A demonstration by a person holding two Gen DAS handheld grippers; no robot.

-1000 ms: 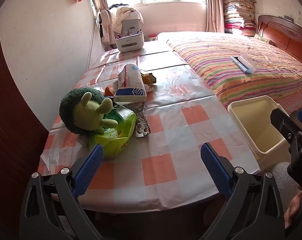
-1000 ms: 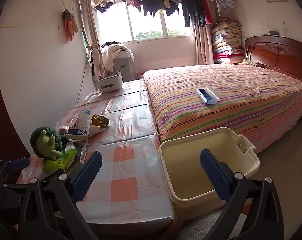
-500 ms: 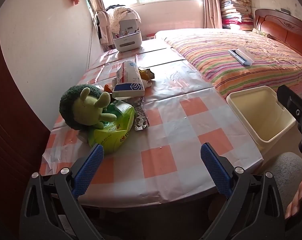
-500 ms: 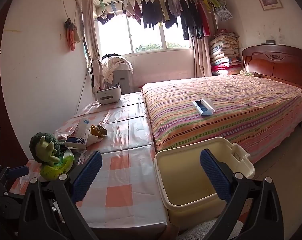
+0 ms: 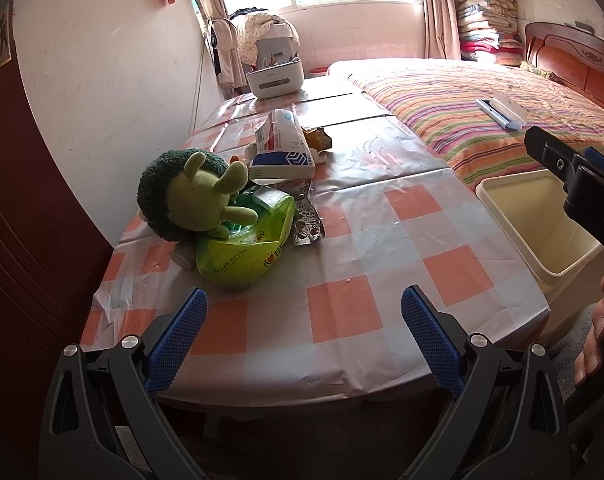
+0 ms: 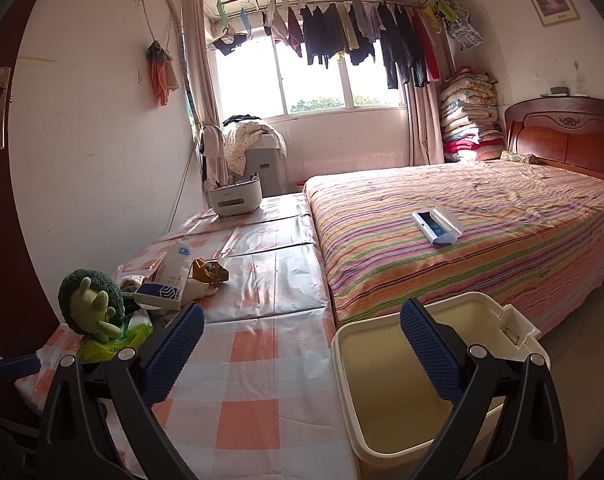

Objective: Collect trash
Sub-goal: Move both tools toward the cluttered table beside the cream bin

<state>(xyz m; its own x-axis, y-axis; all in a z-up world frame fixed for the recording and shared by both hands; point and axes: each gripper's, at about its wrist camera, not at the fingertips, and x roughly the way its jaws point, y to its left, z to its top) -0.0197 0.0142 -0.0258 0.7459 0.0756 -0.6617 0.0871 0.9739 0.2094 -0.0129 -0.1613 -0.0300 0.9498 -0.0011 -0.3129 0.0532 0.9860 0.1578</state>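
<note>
- The left gripper [image 5: 304,312] hangs over the near edge of the worktop [image 5: 342,312], a table under a glossy orange-and-white checked plastic cloth; its blue-padded jaws stand wide apart with nothing between them.
- The right gripper [image 6: 302,330] is held just off the worktop's right edge, above the cream plastic bin [image 6: 386,400]; its jaws are likewise spread and hold nothing. In the left wrist view part of a hand [image 5: 596,332] shows at the right border, below this gripper.
- The cream plastic bin stands on the floor, close against the worktop's right edge near its front right corner, and looks empty inside.
- The trash lies in a cluster along the worktop's left side. Nearest is a bright green crinkled plastic bag [image 5: 244,254].
- A green plush toy with a dark green fuzzy back [image 5: 190,200] rests on top of that bag, on its left.
- A silver foil wrapper [image 5: 307,220] lies flat, touching the bag's right side.
- Behind these, a white and blue paper carton [image 5: 284,152] leans tilted, with a crumpled yellow-brown wrapper [image 5: 317,138] just to its right.
- At the far edge of the worktop sits a white rounded plastic box [image 5: 275,78].
- Right of the worktop is a bed with a striped cover [image 6: 482,232], carrying a flat white and blue package [image 6: 436,226].
</note>
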